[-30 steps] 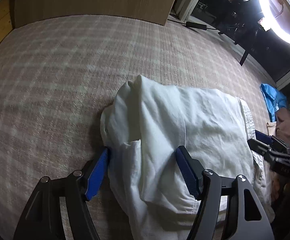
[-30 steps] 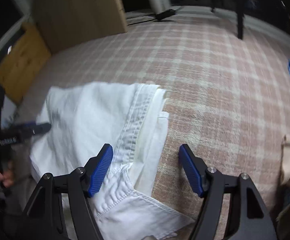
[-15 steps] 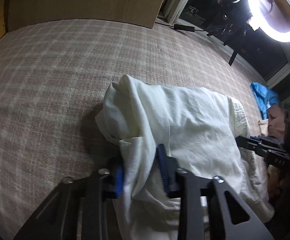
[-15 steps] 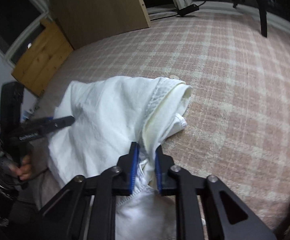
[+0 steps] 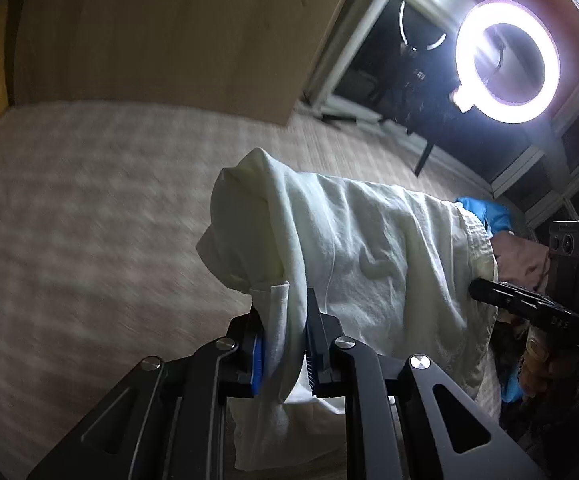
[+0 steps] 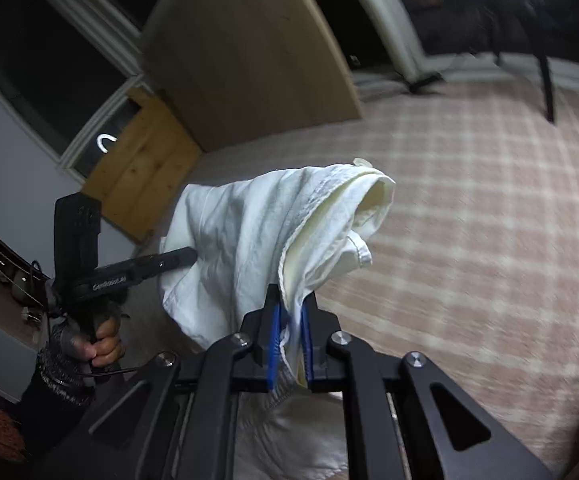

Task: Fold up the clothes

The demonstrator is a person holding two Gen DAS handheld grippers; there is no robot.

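Note:
A white garment [image 5: 369, 248] hangs bunched above the plaid carpet [image 5: 89, 240], lifted between both grippers. In the left wrist view my left gripper [image 5: 283, 308] has its blue pads pinched on a fold at the garment's near edge, jaws still closing. My right gripper [image 5: 476, 286] grips the cloth's far right side. In the right wrist view my right gripper [image 6: 291, 304] clamps the hemmed edge of the garment [image 6: 257, 232], jaws still closing on it. My left gripper [image 6: 191, 256] reaches into the cloth from the left, held by a hand [image 6: 103, 346].
A wooden board [image 5: 169, 40] leans at the carpet's far edge. A lit ring light [image 5: 507, 60] stands at the back right. A blue cloth [image 5: 489, 216] and a brownish garment [image 5: 521, 256] lie on the right. A dark stand leg [image 6: 547, 84] rises from the carpet.
Both grippers went from wide open around the garment's edges to pinched on it, then rose, lifting the white garment off the carpet.

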